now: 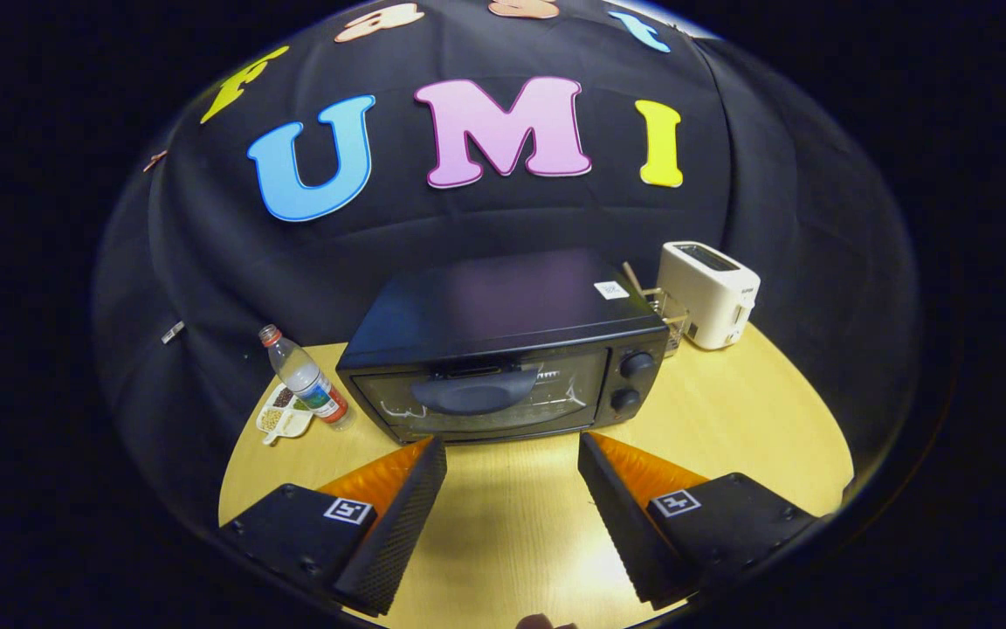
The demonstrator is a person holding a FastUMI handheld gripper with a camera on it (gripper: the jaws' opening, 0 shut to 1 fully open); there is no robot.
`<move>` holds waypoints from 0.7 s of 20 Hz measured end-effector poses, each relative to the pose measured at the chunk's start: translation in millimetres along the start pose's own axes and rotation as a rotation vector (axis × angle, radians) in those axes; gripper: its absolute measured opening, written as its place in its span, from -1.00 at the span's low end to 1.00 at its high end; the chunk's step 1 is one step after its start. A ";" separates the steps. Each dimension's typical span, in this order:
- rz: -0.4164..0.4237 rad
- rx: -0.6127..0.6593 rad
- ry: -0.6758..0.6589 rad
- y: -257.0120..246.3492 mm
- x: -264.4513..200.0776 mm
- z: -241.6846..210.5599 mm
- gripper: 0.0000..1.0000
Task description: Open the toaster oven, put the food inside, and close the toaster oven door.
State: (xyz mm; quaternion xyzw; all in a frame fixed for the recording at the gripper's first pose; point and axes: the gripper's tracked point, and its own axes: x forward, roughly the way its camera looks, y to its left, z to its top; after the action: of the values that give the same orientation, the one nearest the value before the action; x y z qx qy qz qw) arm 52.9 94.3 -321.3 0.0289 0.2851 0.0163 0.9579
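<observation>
A black toaster oven [503, 345] stands on the wooden table [730, 437], just ahead of my fingers. Its glass door [481, 397] is closed, with a dark handle [477, 391] across the front. Two knobs [634, 364] sit on the panel beside the door. My gripper [512, 450] is open, with the fingertips spread wide and nothing between them. It hovers above the table, a short way in front of the lower edge of the door. A small white dish [283, 419] holding bits of food lies beside the oven, near a bottle.
A clear plastic water bottle [306, 380] with a red cap leans by the dish. Behind the oven's knob side stand a white pop-up toaster [711, 293] and a clear holder [669, 314] with sticks in it. Black cloth walls close the booth.
</observation>
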 end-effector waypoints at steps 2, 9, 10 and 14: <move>-0.005 -0.024 -0.067 -7.8 -16.3 22.0 1.00; 0.008 -0.076 -0.306 -29.2 -96.1 109.8 0.99; 0.006 -0.071 -0.338 -34.8 -111.2 119.4 0.99; 0.000 -0.084 -0.448 -56.0 -160.9 145.7 0.98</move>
State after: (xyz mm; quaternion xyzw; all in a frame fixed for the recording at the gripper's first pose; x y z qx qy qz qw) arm -1.2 24.0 -115.5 -0.0081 0.0645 0.0212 0.9977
